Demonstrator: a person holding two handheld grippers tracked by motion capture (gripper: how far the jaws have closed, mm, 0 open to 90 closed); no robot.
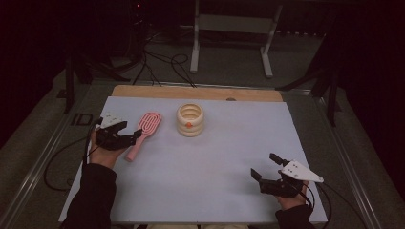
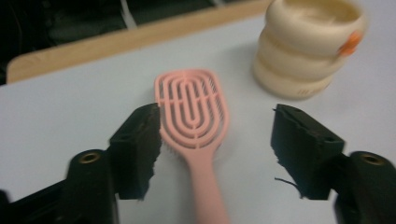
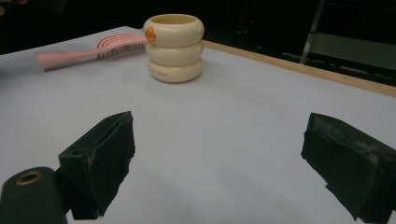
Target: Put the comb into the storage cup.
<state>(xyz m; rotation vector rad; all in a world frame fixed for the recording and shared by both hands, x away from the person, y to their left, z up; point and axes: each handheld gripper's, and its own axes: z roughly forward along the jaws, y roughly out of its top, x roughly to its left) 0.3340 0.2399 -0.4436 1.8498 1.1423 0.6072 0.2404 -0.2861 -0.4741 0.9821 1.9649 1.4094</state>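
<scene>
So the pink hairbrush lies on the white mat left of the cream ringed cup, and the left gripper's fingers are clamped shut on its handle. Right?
Not quite. The left gripper is open: in the left gripper view its fingers stand apart on either side of the pink hairbrush, not pressing it. The brush does lie on the white mat, left of the cream ringed cup.

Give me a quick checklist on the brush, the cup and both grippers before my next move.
1. Left gripper free of the pink hairbrush: ok, jaws open, pads apart from it.
2. Hairbrush flat on the table: ok, bristles down, handle toward the left gripper.
3. Cream ringed cup upright: ok, standing to the brush's right, apart from it.
4. Cup empty: cannot tell, inside poorly seen.
5. Right gripper ready: ok, jaws open with nothing between them.
</scene>
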